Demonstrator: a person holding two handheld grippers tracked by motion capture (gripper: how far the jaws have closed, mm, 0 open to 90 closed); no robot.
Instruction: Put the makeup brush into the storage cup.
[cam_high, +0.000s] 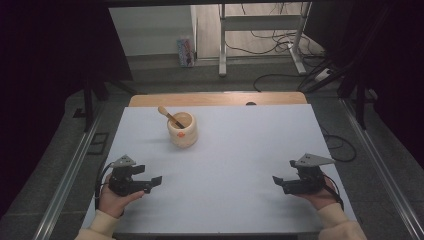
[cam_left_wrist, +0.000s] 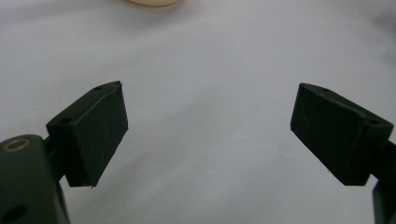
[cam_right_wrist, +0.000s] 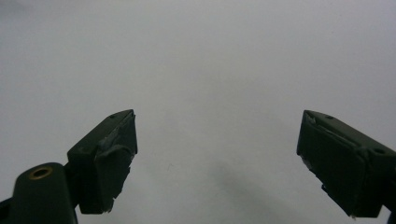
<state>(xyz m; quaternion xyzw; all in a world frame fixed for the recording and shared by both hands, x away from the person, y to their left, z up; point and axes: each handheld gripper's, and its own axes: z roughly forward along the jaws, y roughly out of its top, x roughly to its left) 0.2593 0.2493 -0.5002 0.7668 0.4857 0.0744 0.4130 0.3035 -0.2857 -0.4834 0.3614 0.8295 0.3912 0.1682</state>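
A small cream-coloured wooden pot (cam_high: 182, 130) stands on the white table top (cam_high: 235, 150), left of centre toward the far side. A wooden-handled stick (cam_high: 170, 116) leans in it, its rounded end up and to the left. My left gripper (cam_high: 155, 182) rests near the front left, held by a hand, pointing right, open and holding nothing. In the left gripper view its jaws (cam_left_wrist: 208, 133) stand wide apart, and the pot's base (cam_left_wrist: 149, 2) peeks in at the top edge. My right gripper (cam_high: 276, 181) sits at the front right, pointing left, open and holding nothing (cam_right_wrist: 217, 163).
The white top ends in a wooden strip (cam_high: 215, 98) at the far side. Metal rails (cam_high: 70, 175) run along both sides of the table. Beyond it are a desk frame (cam_high: 260, 35), floor cables (cam_high: 280, 45) and a small carton (cam_high: 185, 51).
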